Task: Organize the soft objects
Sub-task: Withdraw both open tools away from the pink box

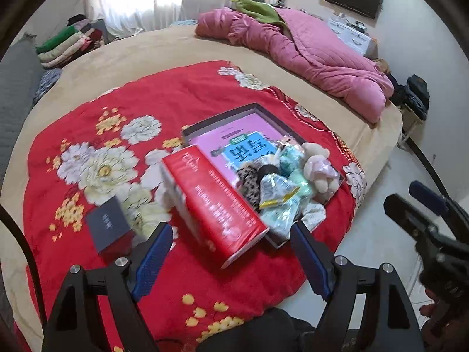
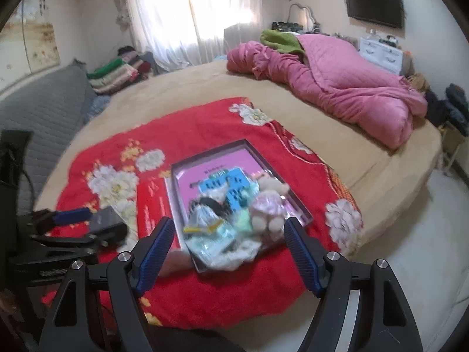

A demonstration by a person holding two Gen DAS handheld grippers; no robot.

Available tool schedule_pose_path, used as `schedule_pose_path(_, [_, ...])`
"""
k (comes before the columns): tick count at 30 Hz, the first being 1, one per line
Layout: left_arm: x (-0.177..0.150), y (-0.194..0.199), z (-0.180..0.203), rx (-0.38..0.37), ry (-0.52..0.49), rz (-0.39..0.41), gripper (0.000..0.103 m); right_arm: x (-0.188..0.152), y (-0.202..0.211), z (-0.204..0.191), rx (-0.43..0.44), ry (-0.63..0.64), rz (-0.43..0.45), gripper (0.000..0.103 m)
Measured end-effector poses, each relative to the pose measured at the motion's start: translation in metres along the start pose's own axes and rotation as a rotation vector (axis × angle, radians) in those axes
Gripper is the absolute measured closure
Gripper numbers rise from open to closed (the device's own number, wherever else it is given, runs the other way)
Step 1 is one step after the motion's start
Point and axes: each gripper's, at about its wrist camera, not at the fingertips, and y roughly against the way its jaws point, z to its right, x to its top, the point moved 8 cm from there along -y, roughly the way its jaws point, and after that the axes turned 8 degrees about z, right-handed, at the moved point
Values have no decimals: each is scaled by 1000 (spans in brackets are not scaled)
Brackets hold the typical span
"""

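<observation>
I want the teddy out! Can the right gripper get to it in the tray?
Probably yes. The right gripper is open and empty, and the teddy lies uncovered at the tray's near corner, beside the packets.

Home bedroom: bed point(image 2: 181, 88), wall television point(image 2: 373, 6)

Both wrist cameras look obliquely down over a bed from near its foot, at medium range. Left view sits left of the shallow box point(image 1: 192, 130); right view, somewhat blurred, seems more centred on it. Shared: red floral blanket point(image 2: 222, 293), box, pink quilt point(image 1: 331, 67).
</observation>
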Motion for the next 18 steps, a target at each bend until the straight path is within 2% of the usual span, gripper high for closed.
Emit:
schedule_pose_path(5, [-24, 9, -14, 30, 14, 2, 21, -26, 5, -10, -65, 5, -9, 25])
schedule_pose_path(18, [-78, 19, -24, 62, 19, 4, 21, -89, 12, -25, -82, -73, -62, 25])
